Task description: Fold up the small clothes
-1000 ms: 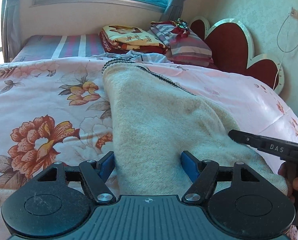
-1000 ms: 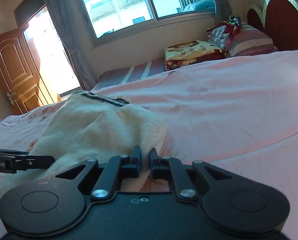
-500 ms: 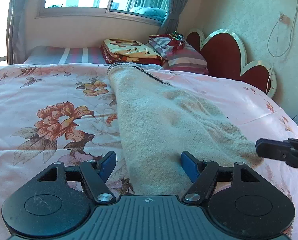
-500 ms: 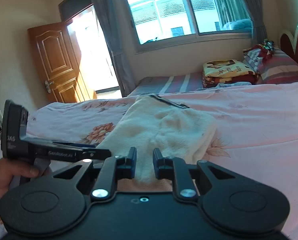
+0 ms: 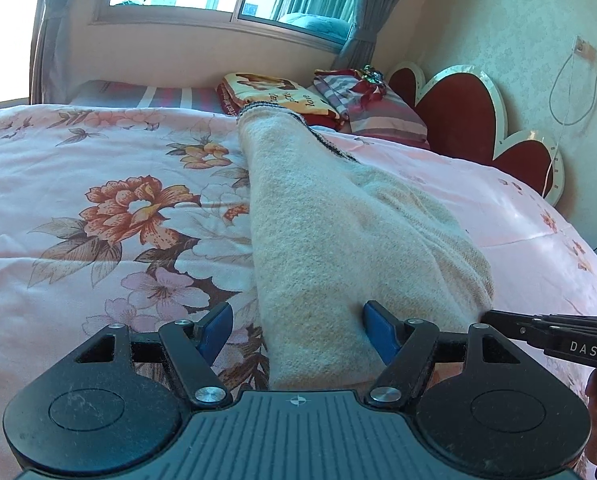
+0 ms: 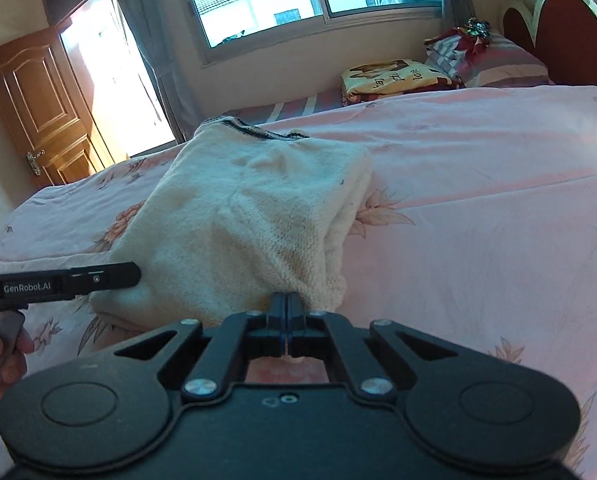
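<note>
A cream knitted sweater lies lengthwise on the bed, already doubled into a long narrow strip, its dark-trimmed hem at the far end and its near end just in front of both tools. It rests on a pink flowered quilt.

The right gripper has just been closing: a second ago its jaws stood slightly apart in front of the near right corner of the sweater, and now they are pressed together. In the right wrist view the knit bunches directly against the tips, and a pale sliver shows in the slit between the fingers, so the corner appears pinched, though the hold looks shallow.

The left gripper stands wide, as it did a second ago. Its blue pads straddle the near left part of the strip without pressing it; the cloth passes between them freely.

Assessment: only one corner is secured. The left tool must still close on its side before the near end can be lifted and carried toward the hem. Lifting with the right alone risks skewing the strip or slipping the thin grip.

Beyond lie a folded yellow blanket, striped pillows and a red headboard.
</note>
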{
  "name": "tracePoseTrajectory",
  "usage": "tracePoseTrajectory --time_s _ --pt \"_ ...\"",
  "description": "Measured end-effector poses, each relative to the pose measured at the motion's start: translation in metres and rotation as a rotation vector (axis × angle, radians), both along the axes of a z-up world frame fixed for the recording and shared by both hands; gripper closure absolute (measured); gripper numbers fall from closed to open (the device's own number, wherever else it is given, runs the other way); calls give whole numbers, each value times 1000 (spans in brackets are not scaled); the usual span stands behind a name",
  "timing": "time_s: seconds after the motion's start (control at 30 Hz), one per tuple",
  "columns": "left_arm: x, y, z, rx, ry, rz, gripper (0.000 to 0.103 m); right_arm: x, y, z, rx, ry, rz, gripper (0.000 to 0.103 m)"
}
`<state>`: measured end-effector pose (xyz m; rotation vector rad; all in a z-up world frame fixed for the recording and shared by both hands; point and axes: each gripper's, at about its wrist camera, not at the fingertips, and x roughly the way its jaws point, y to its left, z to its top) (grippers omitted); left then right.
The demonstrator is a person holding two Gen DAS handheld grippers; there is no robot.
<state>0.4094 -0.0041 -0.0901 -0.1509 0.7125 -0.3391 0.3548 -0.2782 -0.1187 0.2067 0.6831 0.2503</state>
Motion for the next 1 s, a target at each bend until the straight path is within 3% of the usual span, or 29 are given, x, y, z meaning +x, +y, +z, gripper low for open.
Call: tracePoseTrajectory --time_s 0.17,0.27,0.37,0.47,0.53,0.57,0.7,0.77,0.9,1.0 --pt "-1 1 4 -11 14 13 32 -1 1 8 13 22 -18 103" --pt "-10 0 17 -10 -17 10 32 -11 2 31 50 -66 -16 91" --pt "-16 -1 25 -30 -51 5 32 -3 7 43 39 -97 -13 89" --pt "-12 -9 19 4 -19 -15 32 15 12 39 20 -74 -17 90" --pt "-5 -14 6 54 58 -22 32 25 14 27 -6 -19 -29 90" --pt "-5 -13 1 40 74 -22 32 30 13 17 -8 31 -34 93" --pt "-5 -8 13 24 22 -21 31 29 10 20 31 32 -45 91" --pt "6 -5 21 15 -8 -12 31 30 8 32 38 -23 -49 89" --pt "43 -8 34 33 -42 19 32 54 4 41 30 -42 -57 85" --pt "70 -14 31 49 -4 16 32 75 6 38 4 -20 -37 85"
